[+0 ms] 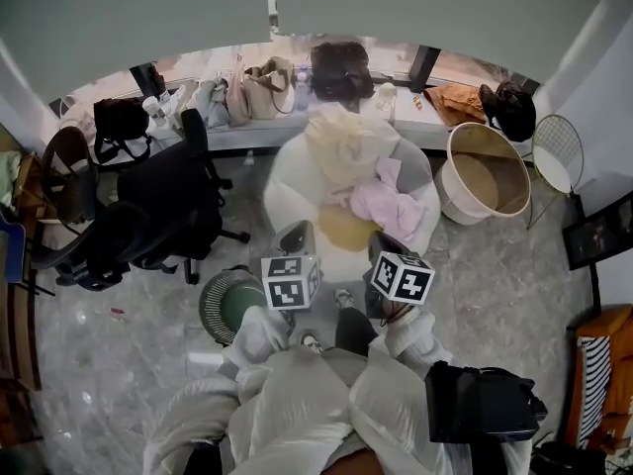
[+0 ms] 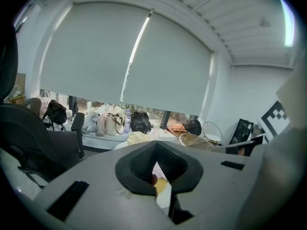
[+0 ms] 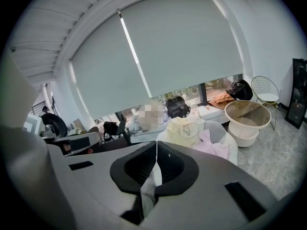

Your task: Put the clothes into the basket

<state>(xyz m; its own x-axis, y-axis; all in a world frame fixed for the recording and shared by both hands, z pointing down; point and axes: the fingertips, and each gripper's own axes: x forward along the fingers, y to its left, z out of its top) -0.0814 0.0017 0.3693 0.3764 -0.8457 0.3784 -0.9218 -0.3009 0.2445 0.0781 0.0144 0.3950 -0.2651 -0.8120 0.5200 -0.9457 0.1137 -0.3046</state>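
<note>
A white armchair (image 1: 280, 181) holds a cream garment (image 1: 342, 142), a pink garment (image 1: 390, 206) and a yellow piece (image 1: 346, 229). The round pale basket (image 1: 485, 171) stands on the floor to the right of the chair, tilted, with nothing showing inside. Both grippers hover just short of the chair's front. My left gripper (image 1: 295, 237) has its jaws together with nothing between them. My right gripper (image 1: 384, 247) is shut and empty too. The right gripper view shows the cream garment (image 3: 184, 128), the pink one (image 3: 212, 146) and the basket (image 3: 247, 115) beyond the closed jaws.
Black office chairs (image 1: 163, 206) stand to the left. A window ledge behind the armchair carries several bags (image 1: 265, 87). A wire chair (image 1: 557, 151) sits beyond the basket. A round green bin (image 1: 227, 305) is by my left side, a black bag (image 1: 483, 401) at my right.
</note>
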